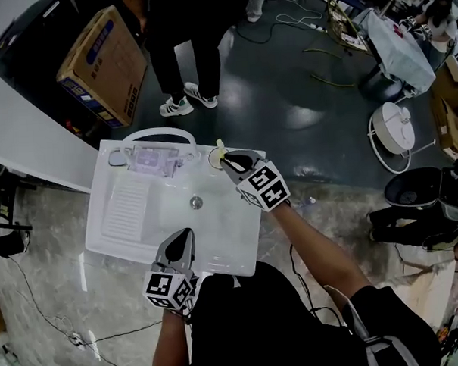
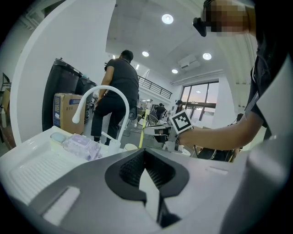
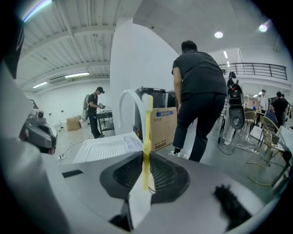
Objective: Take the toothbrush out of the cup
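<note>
A yellow toothbrush [image 3: 147, 137] stands upright between the jaws of my right gripper [image 3: 145, 155], which is shut on its handle. Its lower end shows just below the grip. In the head view the right gripper [image 1: 228, 161] sits at the sink's back right corner, right beside the pale cup [image 1: 213, 158], with the toothbrush [image 1: 220, 145] sticking up there. I cannot tell if its end is still inside the cup. My left gripper [image 1: 187, 235] hovers over the sink's front edge, shut and holding nothing. From the left gripper view the toothbrush [image 2: 143, 131] rises just above the cup [image 2: 131, 147].
The white sink [image 1: 124, 213] has a ribbed drainboard at left, a drain [image 1: 196, 203] and an arched faucet [image 1: 159, 133]. A clear plastic packet [image 1: 154, 159] lies below the faucet. A person [image 1: 185, 51] stands behind the sink beside a cardboard box [image 1: 103, 66].
</note>
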The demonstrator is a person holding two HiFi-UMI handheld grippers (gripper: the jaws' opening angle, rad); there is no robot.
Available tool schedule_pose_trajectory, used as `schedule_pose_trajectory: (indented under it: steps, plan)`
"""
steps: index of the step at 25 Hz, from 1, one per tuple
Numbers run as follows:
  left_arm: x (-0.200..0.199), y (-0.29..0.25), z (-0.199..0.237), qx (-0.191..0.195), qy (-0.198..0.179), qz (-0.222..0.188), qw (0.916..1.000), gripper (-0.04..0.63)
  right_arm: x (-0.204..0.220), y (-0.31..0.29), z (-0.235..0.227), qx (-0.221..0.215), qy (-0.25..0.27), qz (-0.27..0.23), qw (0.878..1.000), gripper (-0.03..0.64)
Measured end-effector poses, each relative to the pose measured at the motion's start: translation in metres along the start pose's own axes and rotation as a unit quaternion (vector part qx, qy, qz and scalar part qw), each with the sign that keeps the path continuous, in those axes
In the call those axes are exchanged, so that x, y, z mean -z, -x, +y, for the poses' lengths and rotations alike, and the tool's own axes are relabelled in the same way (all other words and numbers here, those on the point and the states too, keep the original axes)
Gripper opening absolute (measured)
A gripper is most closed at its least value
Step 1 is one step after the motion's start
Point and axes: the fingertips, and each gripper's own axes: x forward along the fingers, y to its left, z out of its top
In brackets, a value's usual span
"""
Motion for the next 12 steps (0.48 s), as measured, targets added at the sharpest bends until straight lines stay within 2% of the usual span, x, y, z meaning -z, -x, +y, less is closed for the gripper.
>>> schedule_pose_trajectory:
  steps: [12]
  plan:
    - [-0.001, 0.002, -0.008, 0.020, -0.007, -0.008, 0.9997, 0.009, -0.010, 0.044, 0.064, -0.045, 0.019, -0.036, 0.998, 0.057]
